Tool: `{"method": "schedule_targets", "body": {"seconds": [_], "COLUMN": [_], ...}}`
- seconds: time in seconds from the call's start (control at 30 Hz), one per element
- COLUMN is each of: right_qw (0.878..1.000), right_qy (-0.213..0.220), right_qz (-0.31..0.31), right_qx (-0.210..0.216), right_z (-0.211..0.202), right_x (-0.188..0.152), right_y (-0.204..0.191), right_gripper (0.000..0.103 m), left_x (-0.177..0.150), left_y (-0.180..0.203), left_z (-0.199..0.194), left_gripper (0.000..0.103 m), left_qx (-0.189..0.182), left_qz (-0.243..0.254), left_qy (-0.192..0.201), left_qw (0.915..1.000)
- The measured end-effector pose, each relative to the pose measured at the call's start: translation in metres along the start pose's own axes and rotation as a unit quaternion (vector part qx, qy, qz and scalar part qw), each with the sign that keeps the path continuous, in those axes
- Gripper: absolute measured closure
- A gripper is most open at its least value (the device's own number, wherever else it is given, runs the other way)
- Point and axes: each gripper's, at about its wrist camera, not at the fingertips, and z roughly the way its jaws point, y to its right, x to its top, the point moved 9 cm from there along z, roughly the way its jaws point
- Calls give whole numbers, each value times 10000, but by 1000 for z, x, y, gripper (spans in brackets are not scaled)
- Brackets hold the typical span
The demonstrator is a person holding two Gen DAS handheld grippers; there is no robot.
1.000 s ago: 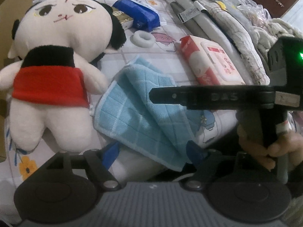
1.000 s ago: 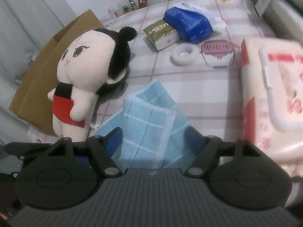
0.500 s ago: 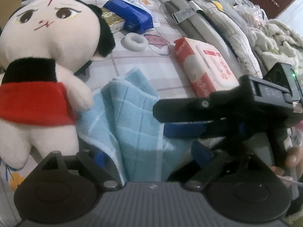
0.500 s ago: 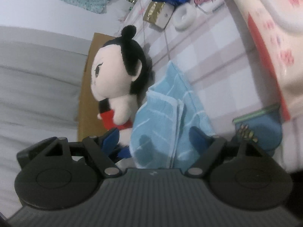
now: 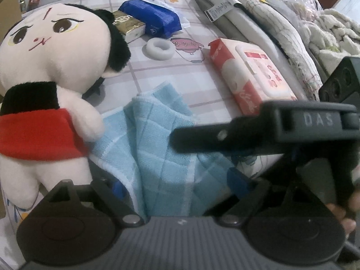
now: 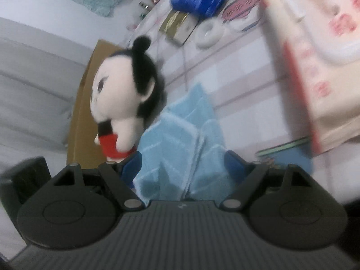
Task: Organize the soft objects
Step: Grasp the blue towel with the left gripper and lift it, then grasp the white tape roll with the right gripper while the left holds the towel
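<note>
Left to right: a plush doll with black hair and red top (image 5: pixel 45 85) leans beside a crumpled light-blue checked towel (image 5: pixel 162 148), which lies on the bed with its checked sheet (image 5: pixel 171 83); a red-and-pink wipes pack (image 5: pixel 249 81) lies further right. The left tongs (image 5: pixel 175 184) have just been opening and stand wide astride the towel's near edge, unpinched. The right tongs (image 6: pixel 182 164) likewise stand wide over it. Step in hand, apparently: gathering the towel; next, both must close on its edge. Bedding is heaped at right.
</note>
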Motion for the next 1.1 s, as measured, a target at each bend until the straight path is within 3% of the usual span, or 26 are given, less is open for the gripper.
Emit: {"method": "schedule_targets", "body": {"seconds": [0.1, 0.23, 0.33, 0.5, 0.7, 0.8, 0.93, 1.1], "right_qw": [9997, 9932, 9893, 9888, 9918, 9969, 9982, 9761], "right_qy": [-162, -618, -731, -714, -537, -311, 241, 769], "right_qz": [-21, 486, 659, 717, 577, 240, -537, -1814], "right_qx": [186, 859, 1073, 1093, 1005, 676, 106, -913], "right_z": [7, 16, 20, 15, -6, -18, -37, -30], "right_x": [-6, -16, -19, -18, -15, -5, 19, 54], "right_y": [-9, -10, -11, -7, -3, -7, -23, -49], "right_gripper": [21, 20, 20, 20, 20, 20, 21, 23], "left_x": [0, -2, -3, -2, -1, 0, 0, -2], "left_y": [1, 3, 3, 0, -7, -12, -20, -24], "left_z": [3, 3, 3, 2, 1, -1, -4, -5], "left_gripper": [11, 11, 12, 39, 55, 66, 73, 75], "left_qx": [29, 35, 12, 204, 299, 354, 227, 138], "left_qz": [56, 183, 263, 411, 326, 271, 76, -49], "left_qy": [-38, -43, -1, 55, 49, 69, 93, 133], "left_qw": [10000, 9998, 9997, 9989, 9990, 9990, 9997, 9998]}}
